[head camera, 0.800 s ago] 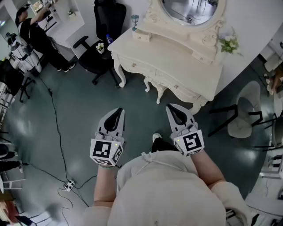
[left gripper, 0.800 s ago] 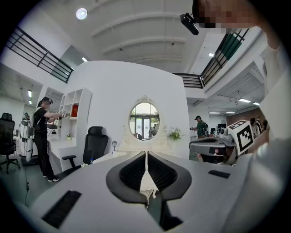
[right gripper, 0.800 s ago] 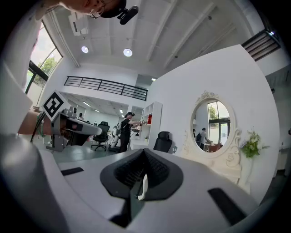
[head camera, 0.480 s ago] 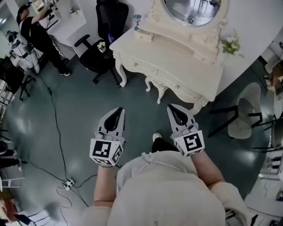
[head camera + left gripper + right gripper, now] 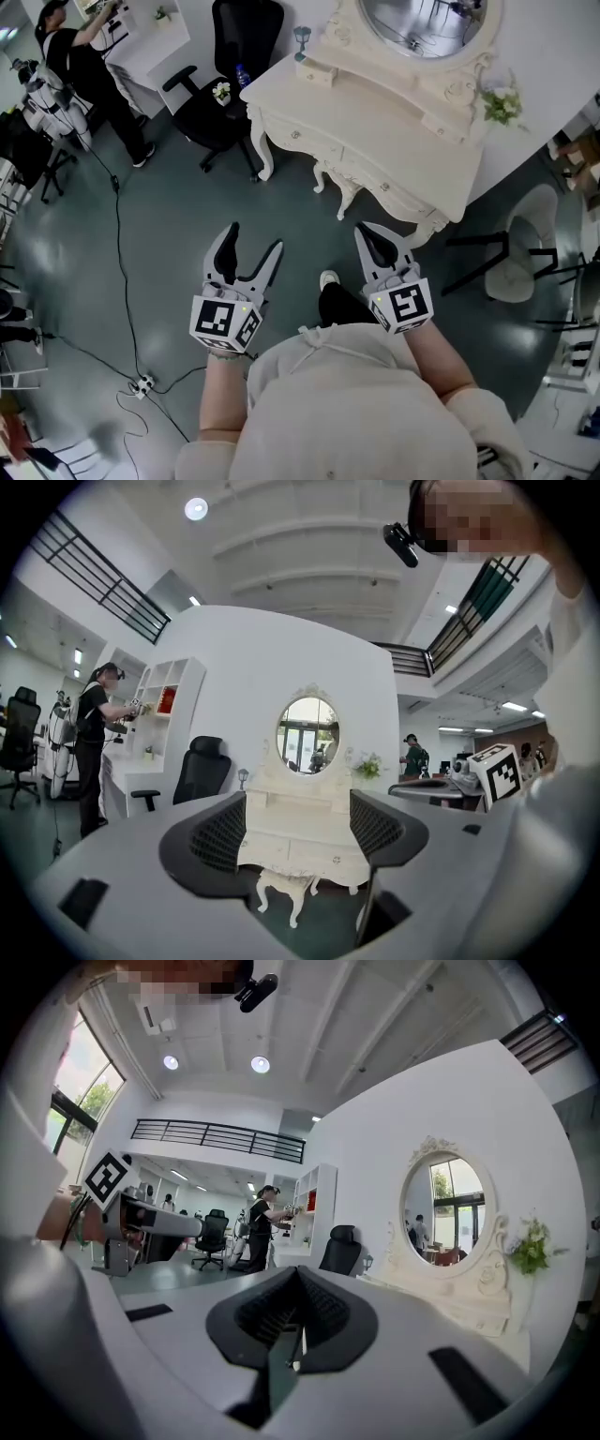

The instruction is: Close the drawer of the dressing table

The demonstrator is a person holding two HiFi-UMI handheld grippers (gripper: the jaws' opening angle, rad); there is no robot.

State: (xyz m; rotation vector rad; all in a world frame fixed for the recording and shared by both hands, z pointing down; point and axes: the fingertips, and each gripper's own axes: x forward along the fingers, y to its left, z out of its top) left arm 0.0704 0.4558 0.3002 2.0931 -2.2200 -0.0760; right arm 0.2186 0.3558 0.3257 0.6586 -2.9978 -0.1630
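The cream dressing table (image 5: pixel 375 103) with its oval mirror (image 5: pixel 427 23) stands across the floor ahead of me, a step or so beyond both grippers. Its drawer fronts (image 5: pixel 309 141) carry small knobs; from here I cannot tell whether one stands out. My left gripper (image 5: pixel 253 242) is held level above the floor, jaws wide apart and empty. In the left gripper view the table (image 5: pixel 295 808) shows between the spread pads of the left gripper (image 5: pixel 298 838). My right gripper (image 5: pixel 369 232) is shut on nothing, and in its own view the right gripper (image 5: pixel 295 1321) points left of the mirror (image 5: pixel 442 1204).
A black office chair (image 5: pixel 225 66) stands left of the table, and a pale chair (image 5: pixel 520 244) to its right. A cable (image 5: pixel 117 244) runs over the floor to a power strip (image 5: pixel 142 384). A person (image 5: pixel 70 56) works at a white desk, far left. Flowers (image 5: pixel 503 105) sit on the tabletop.
The left gripper's jaws have swung from shut to wide open. The right gripper has stayed shut. The table has shifted slightly in the head view.
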